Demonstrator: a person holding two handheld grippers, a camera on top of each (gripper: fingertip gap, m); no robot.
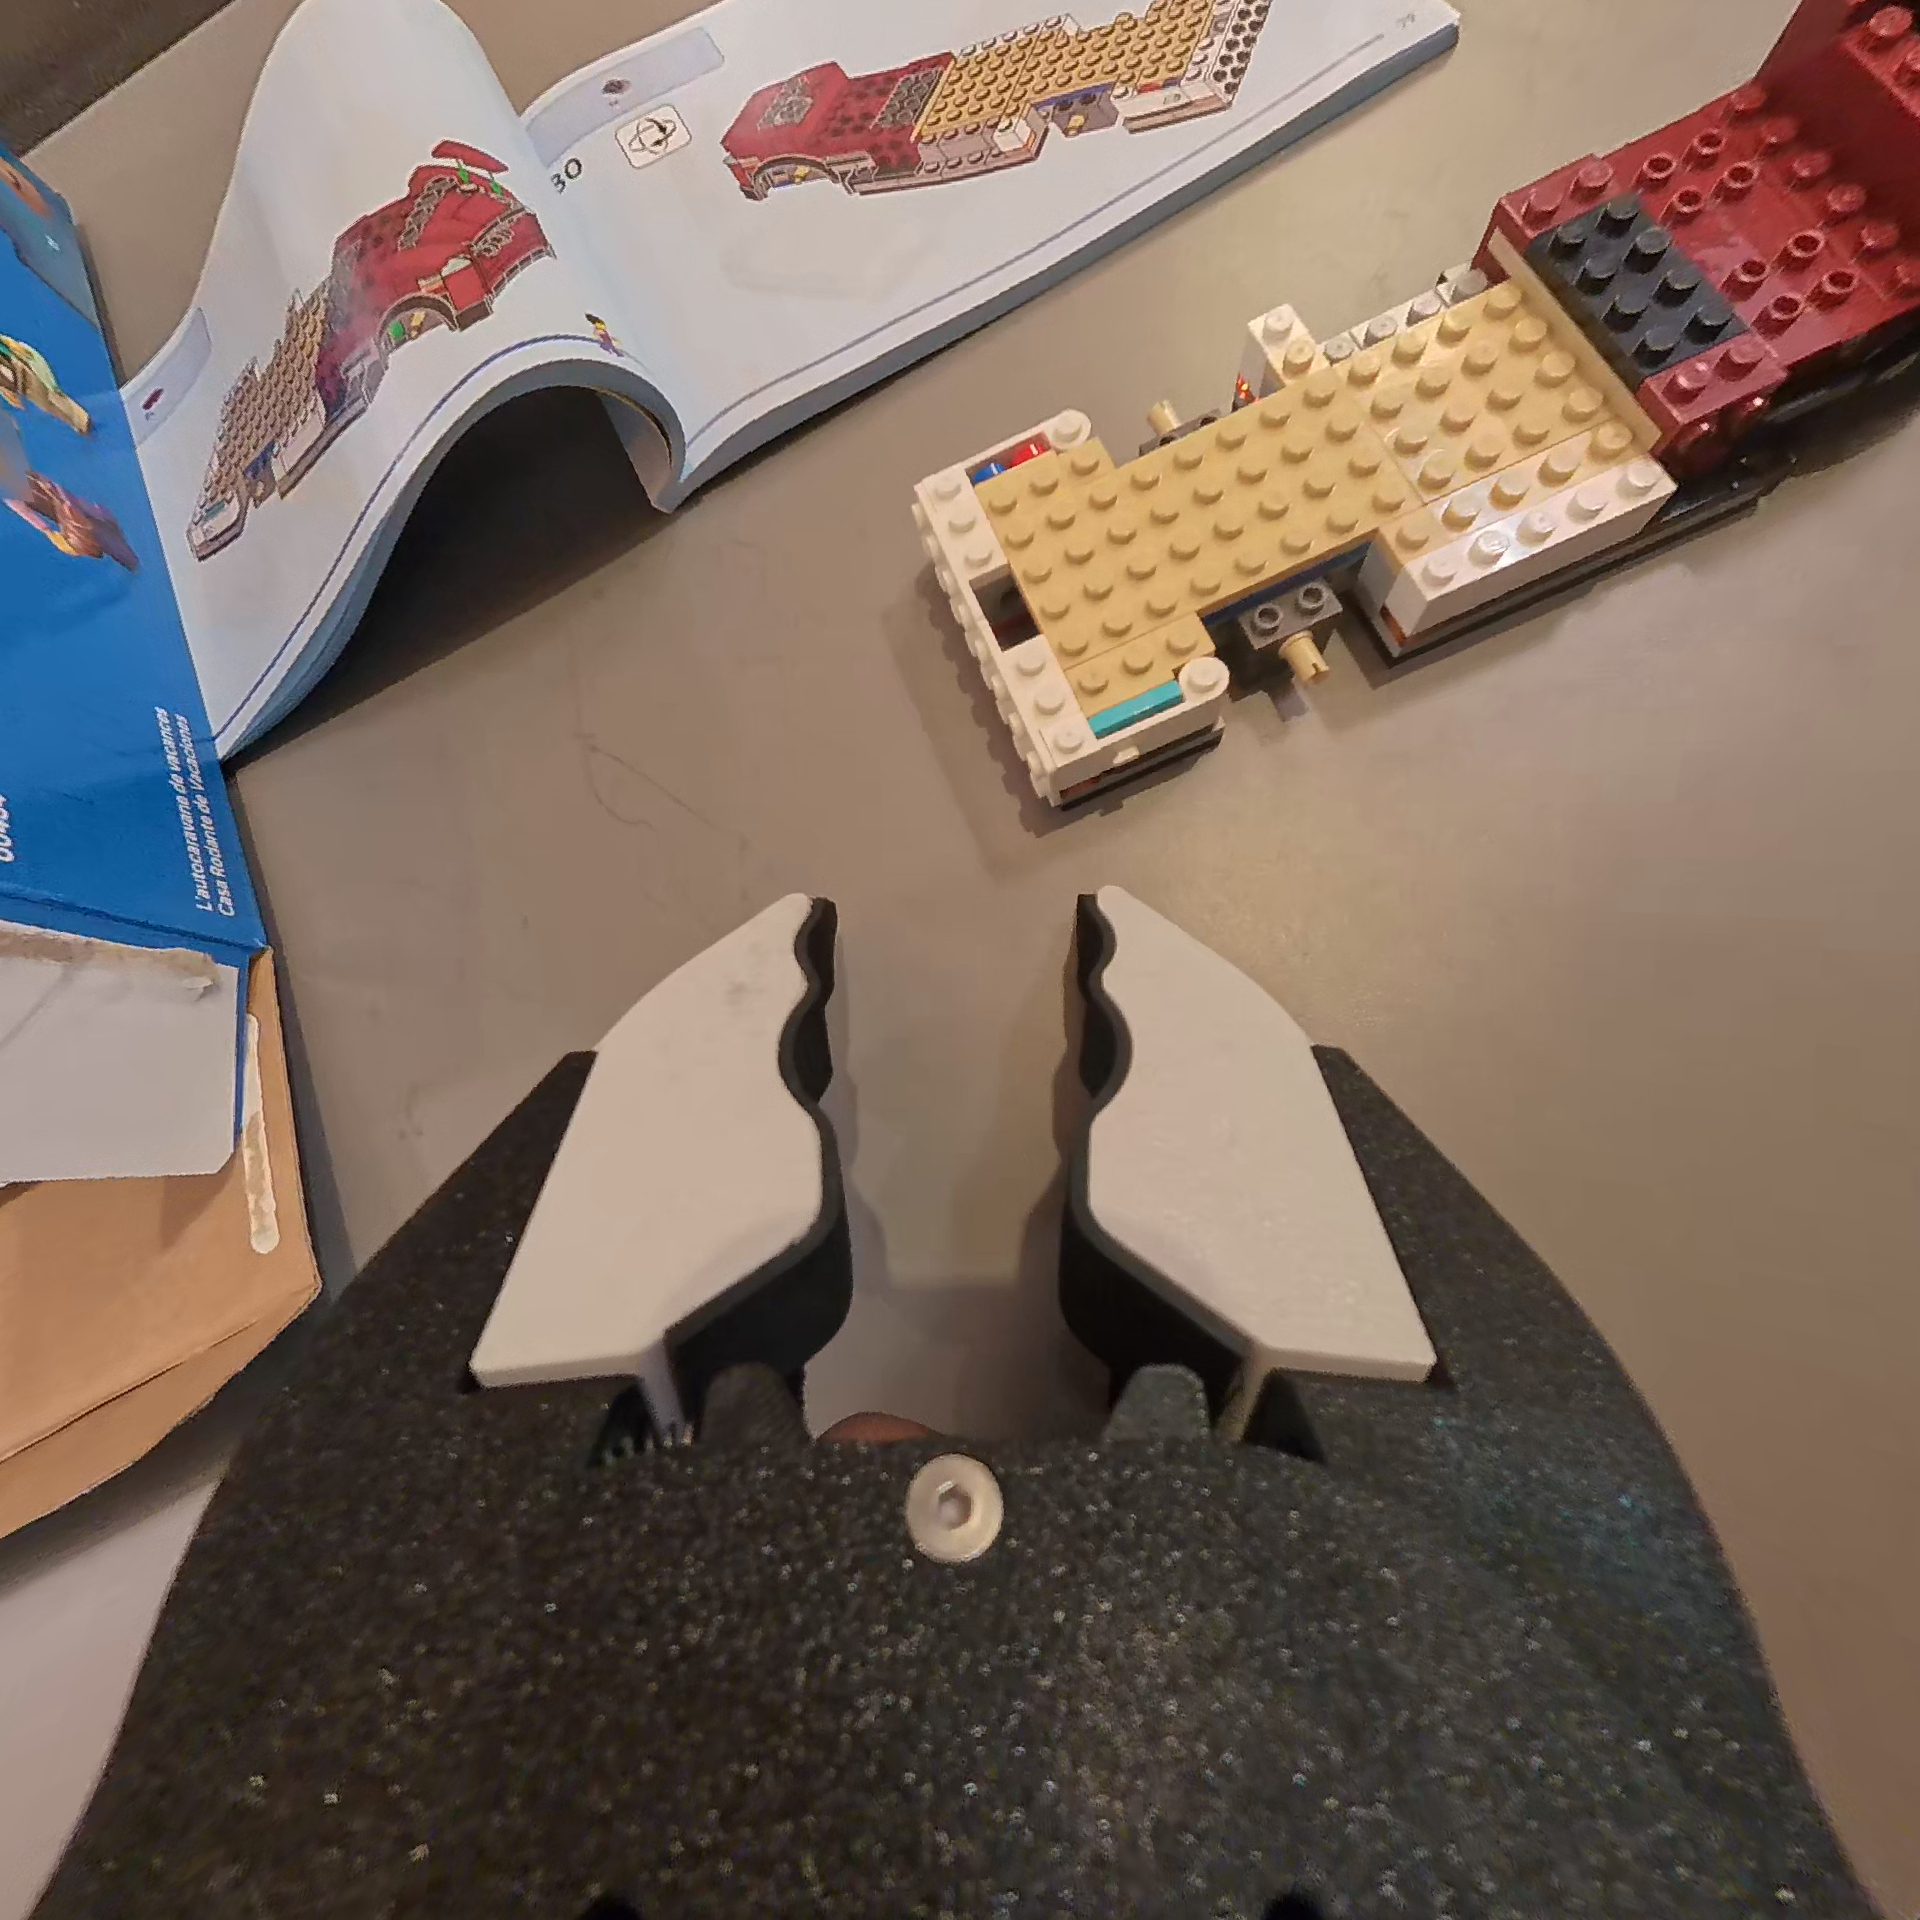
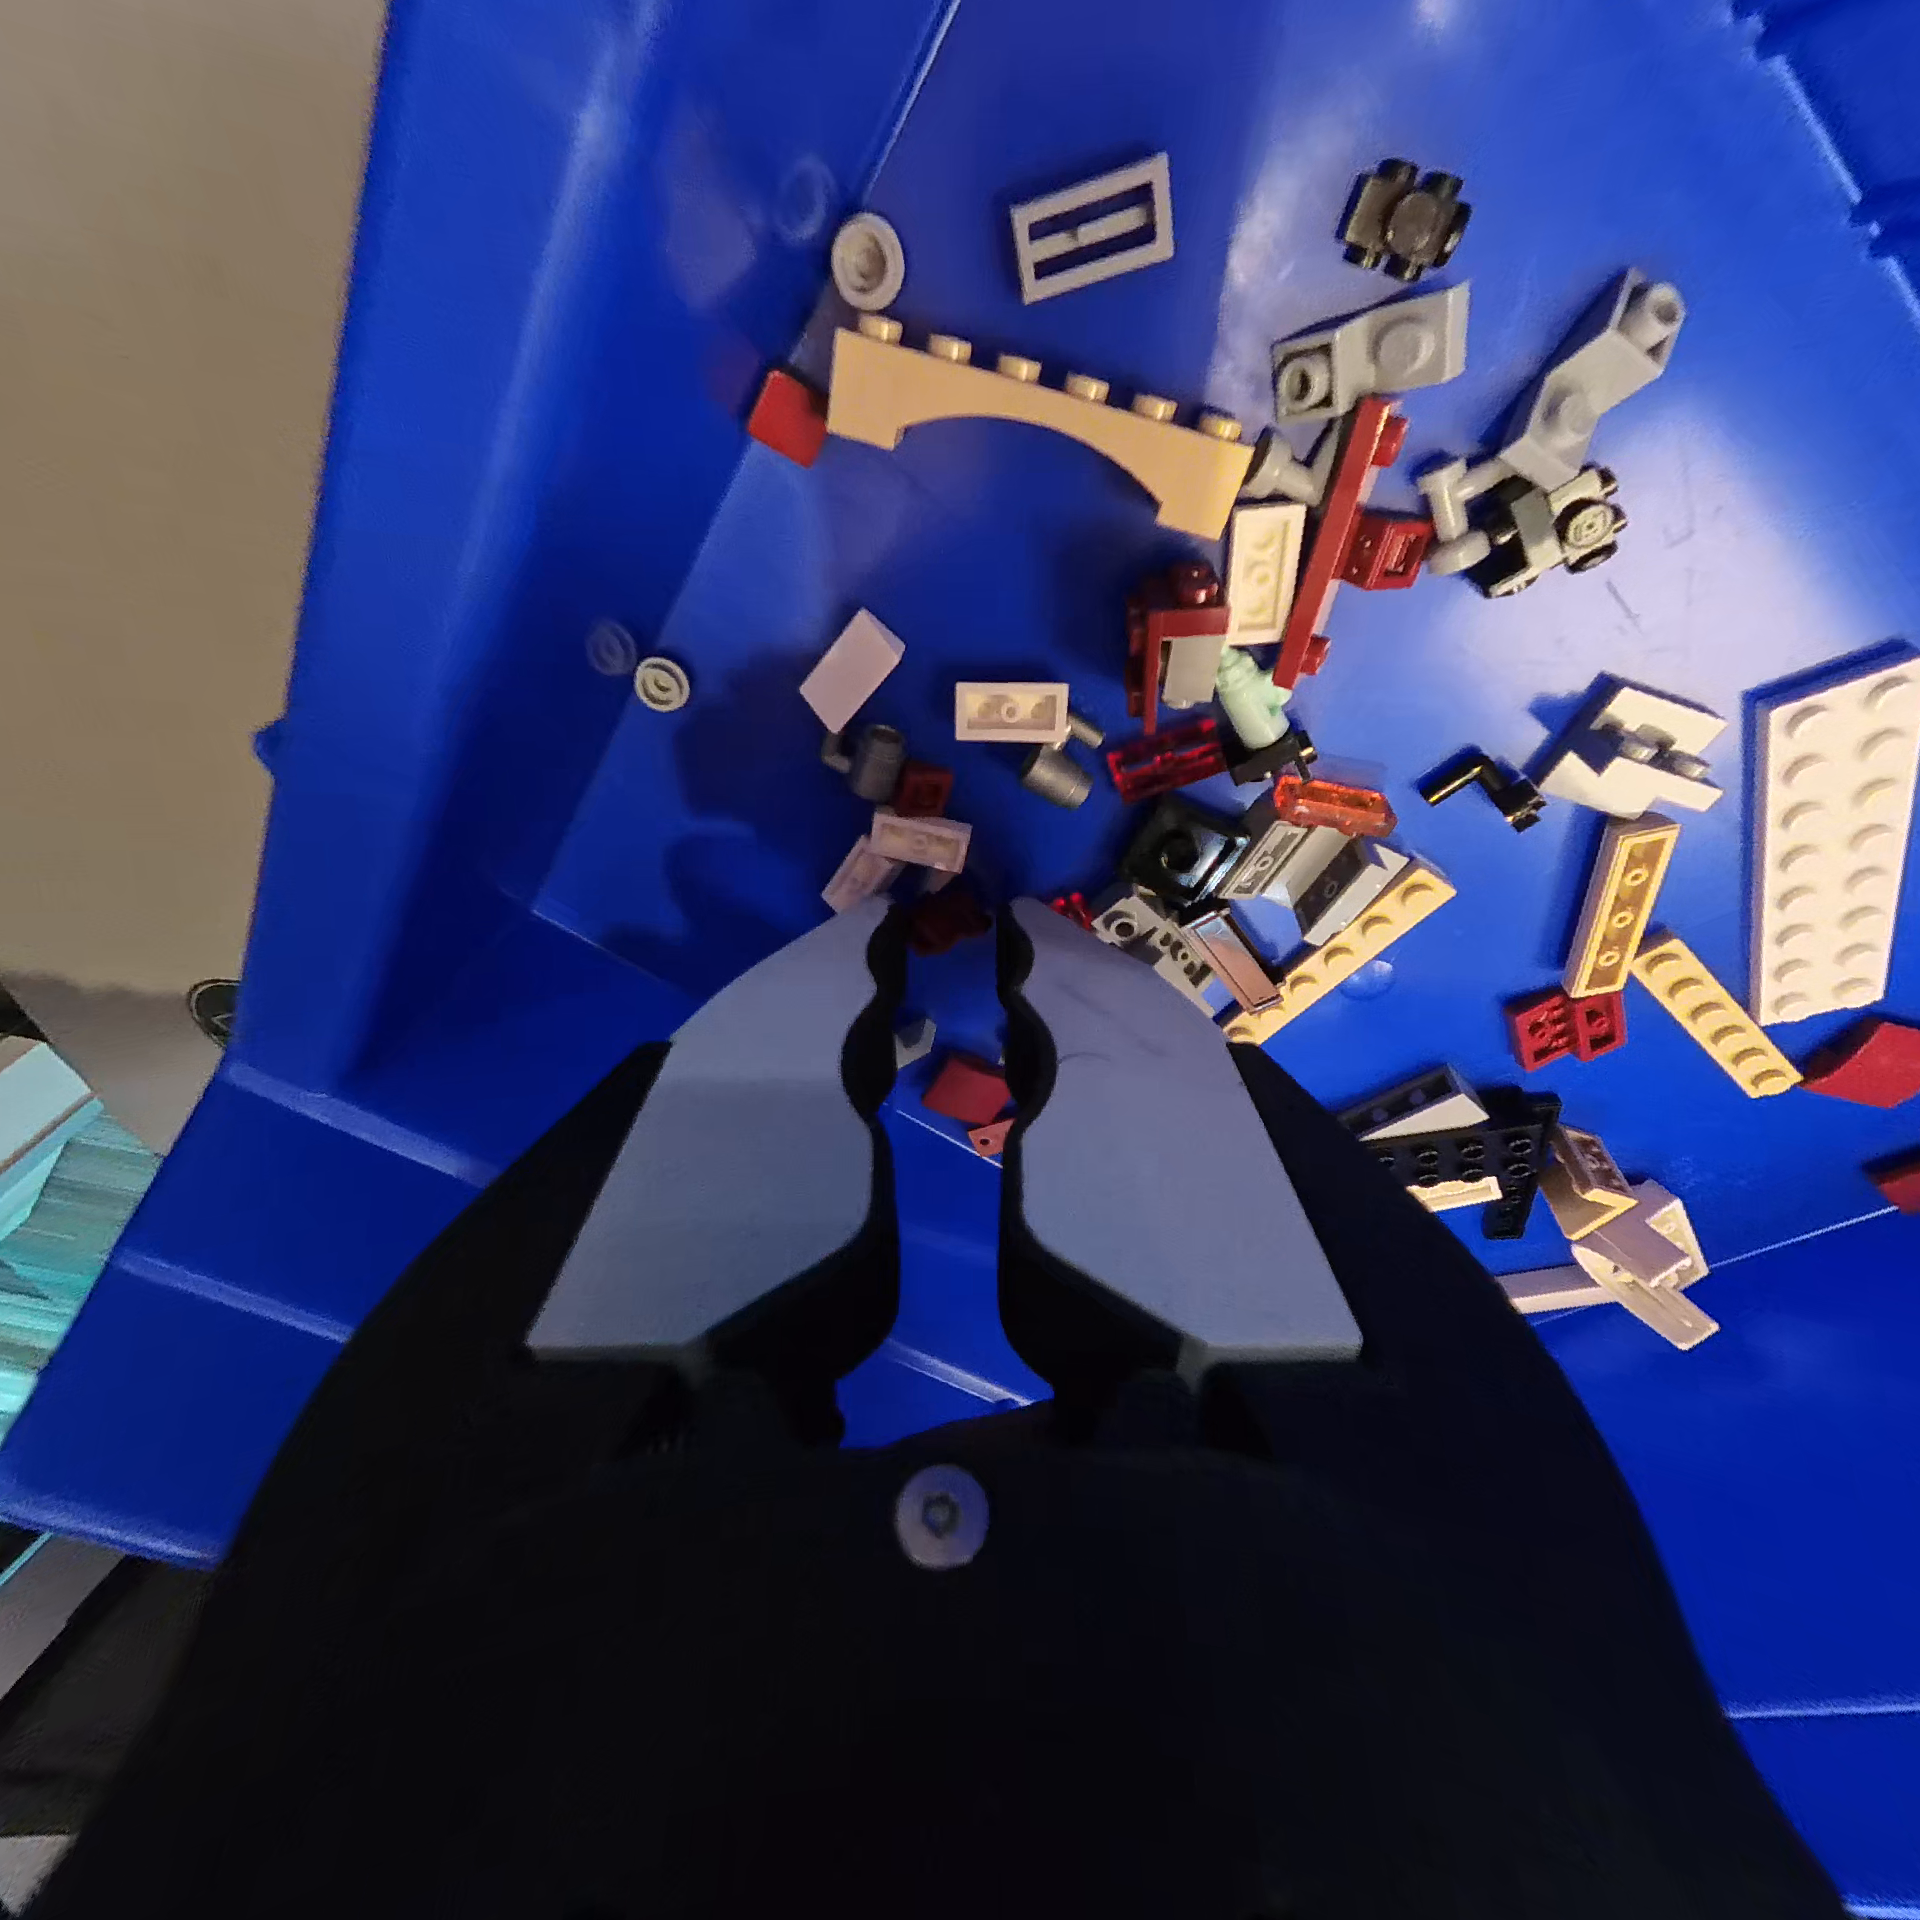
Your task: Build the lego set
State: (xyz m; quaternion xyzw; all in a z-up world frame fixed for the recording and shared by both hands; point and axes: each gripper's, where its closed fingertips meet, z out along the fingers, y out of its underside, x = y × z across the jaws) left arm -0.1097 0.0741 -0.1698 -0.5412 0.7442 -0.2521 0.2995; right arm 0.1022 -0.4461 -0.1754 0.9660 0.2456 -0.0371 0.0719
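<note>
My left gripper (image 1: pixel 956 914) is open and empty, hovering over the grey table (image 1: pixel 623 831). A partly built brick model (image 1: pixel 1299 499) with a tan studded floor, white walls and a dark red end lies ahead to the right. My right gripper (image 2: pixel 945 909) reaches into a blue bin (image 2: pixel 520 520) of loose bricks. Its jaws stand a little apart. A small dark red piece (image 2: pixel 940 925) lies between the fingertips, and the pads do not press on it. Small white plates (image 2: pixel 914 842) lie just beyond the left fingertip.
An open instruction booklet (image 1: pixel 727 260) lies at the back left, and a blue cardboard box (image 1: pixel 94 623) at the left edge. In the bin lie a tan arch (image 2: pixel 1039 416), a large white plate (image 2: pixel 1839 831), grey, black and red pieces (image 2: pixel 1299 862). My right fingertips sit around 55 cm from my left ones. The large white plate (image 2: pixel 1839 831) lies around 12 cm away from my right fingertips.
</note>
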